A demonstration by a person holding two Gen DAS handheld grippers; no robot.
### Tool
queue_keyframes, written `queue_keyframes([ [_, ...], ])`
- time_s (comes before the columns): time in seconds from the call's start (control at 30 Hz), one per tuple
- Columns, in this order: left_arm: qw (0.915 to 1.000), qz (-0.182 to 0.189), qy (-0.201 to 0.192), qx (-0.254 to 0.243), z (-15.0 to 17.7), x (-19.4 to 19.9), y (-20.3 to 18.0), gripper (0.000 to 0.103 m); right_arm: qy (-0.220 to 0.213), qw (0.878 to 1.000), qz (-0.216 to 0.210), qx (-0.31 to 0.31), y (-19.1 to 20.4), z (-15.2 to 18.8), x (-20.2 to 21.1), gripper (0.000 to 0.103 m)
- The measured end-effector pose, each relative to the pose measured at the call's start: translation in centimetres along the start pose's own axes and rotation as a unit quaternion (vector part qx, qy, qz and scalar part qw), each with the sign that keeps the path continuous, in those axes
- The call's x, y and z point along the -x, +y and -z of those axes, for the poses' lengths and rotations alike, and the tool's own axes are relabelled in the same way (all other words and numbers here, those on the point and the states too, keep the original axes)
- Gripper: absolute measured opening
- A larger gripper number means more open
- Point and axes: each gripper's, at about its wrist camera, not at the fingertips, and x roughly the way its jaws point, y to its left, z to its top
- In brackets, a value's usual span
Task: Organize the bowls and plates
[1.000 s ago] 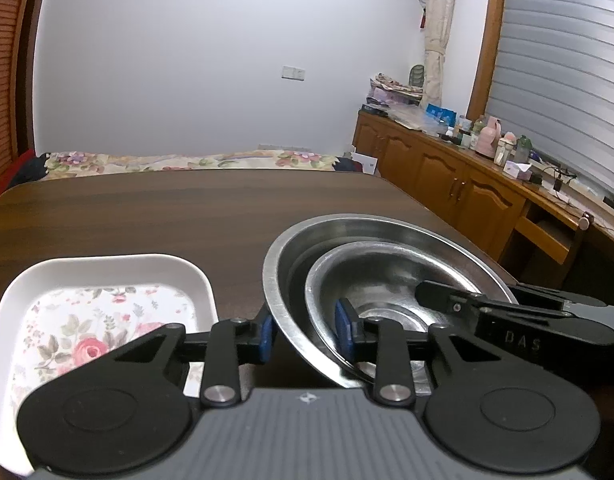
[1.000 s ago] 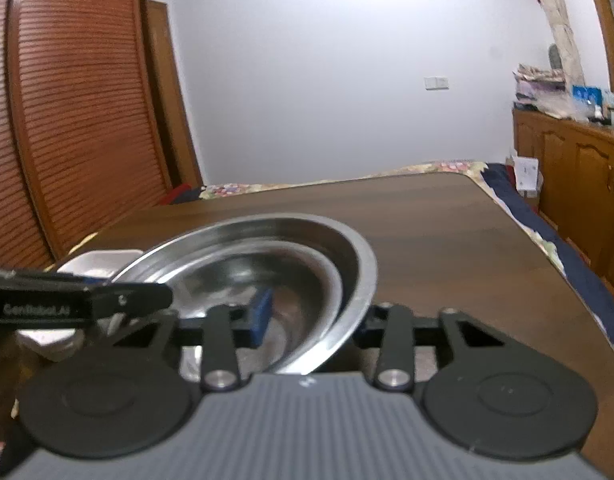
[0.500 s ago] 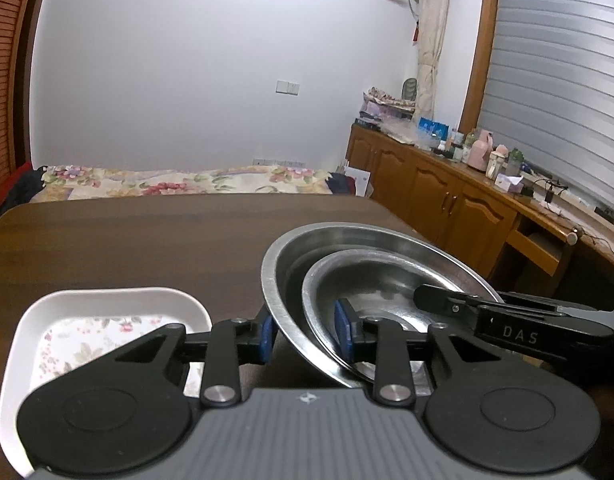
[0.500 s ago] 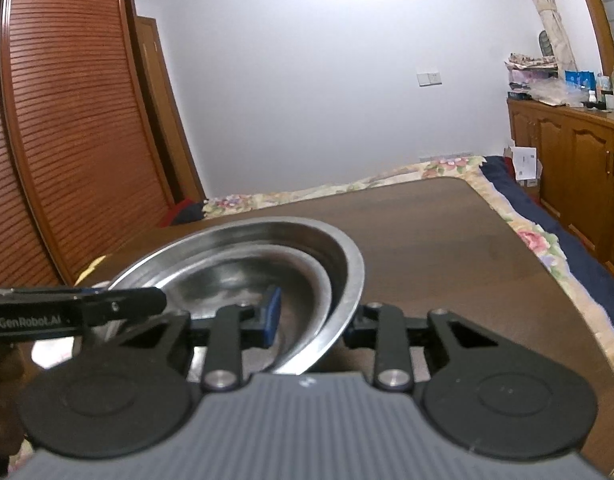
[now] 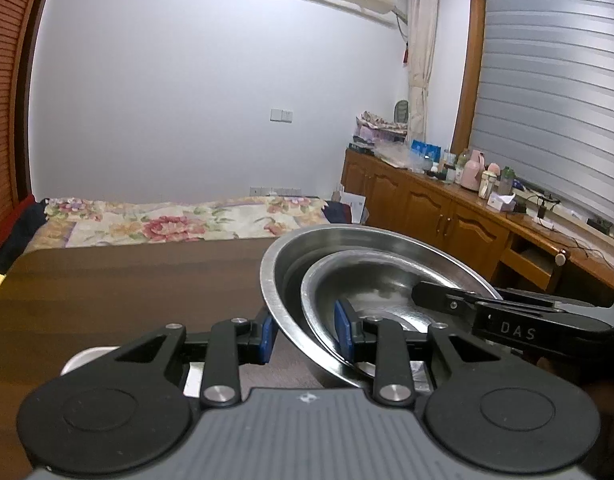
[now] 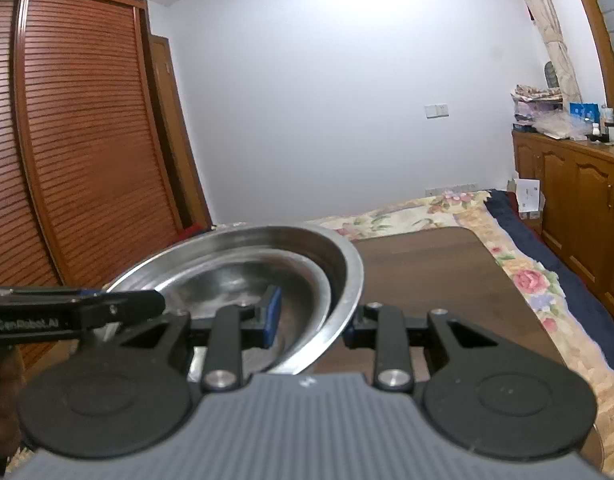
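I have both grippers clamped on the same load. The left gripper [image 5: 305, 338] is closed on the near-left rim of the large round stainless-steel bowl [image 5: 291, 264], with the smaller stainless-steel bowl [image 5: 371, 280] nested inside it; one blue pad sits outside the wall, the other inside. The right gripper [image 6: 311, 322] is closed on the opposite rim of the same large bowl [image 6: 347, 276], its jaws narrow around the metal. The nested pair appears held clear of the dark brown wooden table [image 5: 127, 280], tilted slightly toward the cameras.

The white rectangular dish [image 5: 79, 360] shows only as a corner below the left gripper's linkage; I cannot tell its full position from here.

Procedure for this step, as I judge it:
1. Keep both grips at equal height so the inner bowl does not slide.
2. Move both hands at one rate; uneven travel would twist the rim out of the pads.
3. Lower level, and release only once the base rests.
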Motion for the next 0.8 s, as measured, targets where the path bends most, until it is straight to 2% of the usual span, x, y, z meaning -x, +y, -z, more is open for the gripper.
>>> queue_keyframes([
  [0.53, 0.9996, -0.011, -0.026, -0.007, -1.6, 5.5, 0.4, 0.032, -0.013, 1.0, -0.023, 0.001, 3.0, -1.0, 1.9, 0.032],
  [0.8, 0.9996, -0.023, -0.016, 0.0, -0.9, 8.2, 1.6, 0.032, 0.007, 0.999, -0.044, -0.003, 4.7, -0.3, 2.1, 0.032],
])
